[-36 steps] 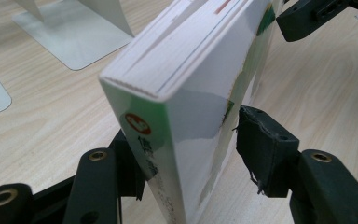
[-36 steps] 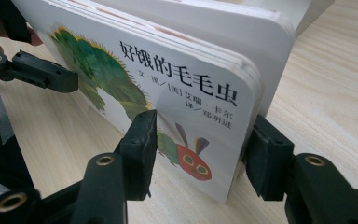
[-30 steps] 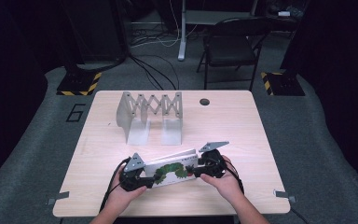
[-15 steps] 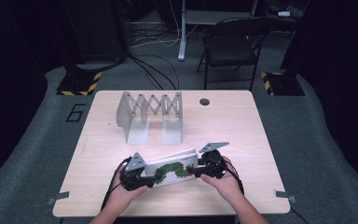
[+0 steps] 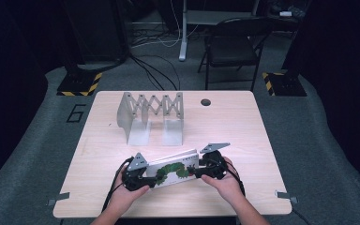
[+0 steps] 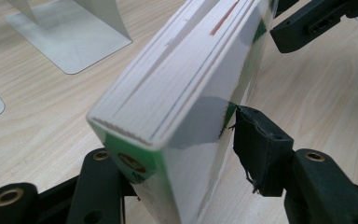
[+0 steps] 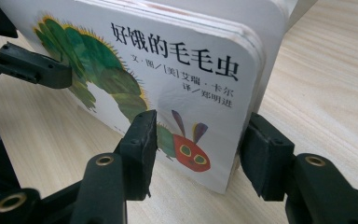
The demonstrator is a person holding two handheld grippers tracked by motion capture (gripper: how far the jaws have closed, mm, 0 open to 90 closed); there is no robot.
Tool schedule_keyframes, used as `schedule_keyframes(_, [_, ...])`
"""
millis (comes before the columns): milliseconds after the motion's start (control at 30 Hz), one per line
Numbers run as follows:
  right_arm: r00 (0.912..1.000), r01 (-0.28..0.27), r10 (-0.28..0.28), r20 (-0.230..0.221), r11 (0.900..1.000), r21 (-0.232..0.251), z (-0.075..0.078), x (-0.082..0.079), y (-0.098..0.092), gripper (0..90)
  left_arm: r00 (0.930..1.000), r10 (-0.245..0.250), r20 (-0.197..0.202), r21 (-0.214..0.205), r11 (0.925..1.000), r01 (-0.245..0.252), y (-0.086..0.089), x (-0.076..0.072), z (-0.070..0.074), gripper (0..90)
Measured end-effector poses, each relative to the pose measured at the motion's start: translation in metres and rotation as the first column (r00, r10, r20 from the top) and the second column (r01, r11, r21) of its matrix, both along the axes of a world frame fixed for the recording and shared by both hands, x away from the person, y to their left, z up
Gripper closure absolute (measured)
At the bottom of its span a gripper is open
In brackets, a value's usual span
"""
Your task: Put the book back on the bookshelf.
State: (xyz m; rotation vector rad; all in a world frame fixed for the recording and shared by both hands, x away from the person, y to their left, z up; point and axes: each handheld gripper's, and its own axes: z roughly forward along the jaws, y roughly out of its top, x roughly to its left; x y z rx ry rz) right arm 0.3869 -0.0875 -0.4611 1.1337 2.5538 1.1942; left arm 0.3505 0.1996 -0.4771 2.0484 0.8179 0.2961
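Two hand-held grippers are on one board book (image 5: 173, 169), one at each end, near your edge of the wooden counter (image 5: 243, 136). Your left hand-held gripper (image 5: 138, 176) clamps the book's left end; in the left gripper view its jaws sit on both sides of the thick page block (image 6: 177, 93), the right pad touching the cover, the left jaw partly hidden behind the green spine corner. Your right hand-held gripper (image 5: 211, 164) has the right end: in the right gripper view the near jaw presses on the front cover by the caterpillar's red head (image 7: 191, 156), the other jaw sits at the back cover, both narrowed to the book's thickness. Book stands on its long edge, tilted, front cover with the green caterpillar (image 7: 98, 79) and black Chinese title (image 7: 172, 49) facing you. Whether its bottom edge rests on the counter or is just above it, you cannot tell. Your left hand (image 5: 122, 197) and right hand (image 5: 225, 185) come in from the bottom edge. Farther back on the counter stands a grey metal expandable book rack (image 5: 152, 115), well apart from the book. Behind the counter, a black folding chair (image 5: 234, 42) on the grey floor.
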Motion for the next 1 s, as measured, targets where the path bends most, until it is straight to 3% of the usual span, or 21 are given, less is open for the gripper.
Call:
schedule_keyframes(267, [1.0000, 0.004, -0.004, 0.003, 1.0000, 0.001, 0.000, 0.001, 0.000, 46.5, 0.9992, -0.041, -0.005, 0.020, 0.9990, 0.041, -0.001, -0.006, 0.003, 57.3])
schedule_keyframes(333, [0.9998, 0.010, -0.010, -0.019, 1.0000, 0.000, 0.001, 0.000, -0.001, 45.9, 0.9993, -0.037, -0.004, 0.016, 0.9992, 0.037, -0.002, -0.008, 0.003, 58.3])
schedule_keyframes(433, [1.0000, -0.008, 0.008, -0.001, 1.0000, 0.002, 0.000, 0.002, -0.002, 44.0, 0.9987, -0.050, -0.003, 0.018, 0.9986, 0.050, -0.004, -0.010, 0.003, 60.2])
schedule_keyframes(600, [0.9995, -0.021, 0.021, -0.025, 0.9998, 0.004, -0.001, 0.002, -0.006, 38.2, 0.9959, -0.090, -0.009, 0.021, 0.9957, 0.090, -0.009, -0.015, 0.004, 65.4])
schedule_keyframes(633, [0.9993, -0.020, 0.020, -0.031, 0.9998, 0.000, -0.002, 0.002, -0.007, 37.7, 0.9939, -0.109, -0.021, 0.022, 0.9938, 0.109, -0.009, -0.017, 0.004, 66.8])
schedule_keyframes(733, [0.9991, -0.014, 0.012, -0.041, 0.9984, -0.055, -0.007, 0.004, -0.009, 38.6, 0.9933, -0.115, -0.007, 0.027, 0.9930, 0.115, -0.014, -0.020, 0.004, 71.8])
schedule_keyframes(1000, [0.9989, 0.001, -0.004, -0.048, 0.9981, -0.062, -0.013, 0.009, -0.008, 40.3, 0.9928, -0.119, 0.019, 0.033, 0.9925, 0.118, -0.016, -0.023, 0.006, 74.4])
